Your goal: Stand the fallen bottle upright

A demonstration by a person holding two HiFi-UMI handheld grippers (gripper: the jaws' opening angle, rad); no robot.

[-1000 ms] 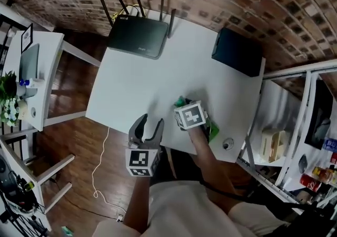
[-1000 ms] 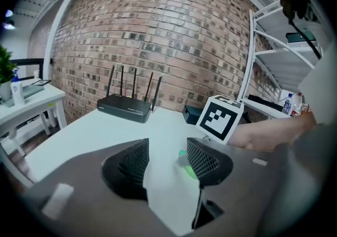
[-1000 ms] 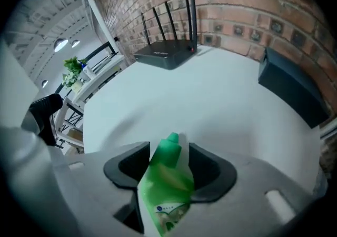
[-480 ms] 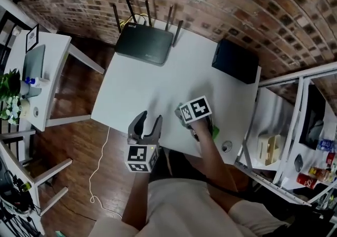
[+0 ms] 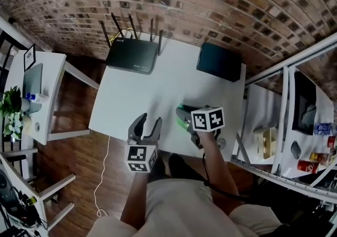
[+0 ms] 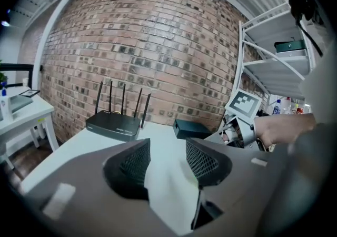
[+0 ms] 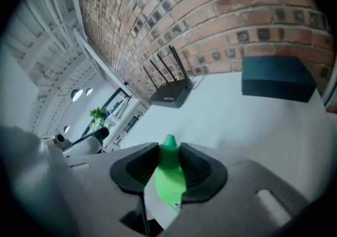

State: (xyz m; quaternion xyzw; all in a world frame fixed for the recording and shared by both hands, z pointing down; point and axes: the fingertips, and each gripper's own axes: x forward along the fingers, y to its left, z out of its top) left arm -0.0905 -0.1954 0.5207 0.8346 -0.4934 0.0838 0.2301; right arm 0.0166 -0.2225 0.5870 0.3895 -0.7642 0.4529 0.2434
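A small green bottle (image 7: 170, 174) is clamped between the black pads of my right gripper (image 7: 169, 166), its pointed tip poking out past the fingertips. In the head view the right gripper (image 5: 185, 117) holds the bottle (image 5: 184, 110) tilted above the near right part of the white table (image 5: 137, 91). The left gripper (image 5: 145, 127) hovers over the table's near edge, open, with nothing between its mesh pads (image 6: 138, 161). From the left gripper view the right gripper (image 6: 238, 128) shows at the right.
A black router (image 5: 131, 55) with antennas stands at the table's far left by the brick wall, a dark box (image 5: 219, 62) at the far right. A metal shelf unit (image 5: 274, 141) flanks the table's right side; a small side table (image 5: 42, 88) stands left.
The right gripper has shut on the green bottle and lifted it off the table, turning as it rose. The left gripper has risen a little.
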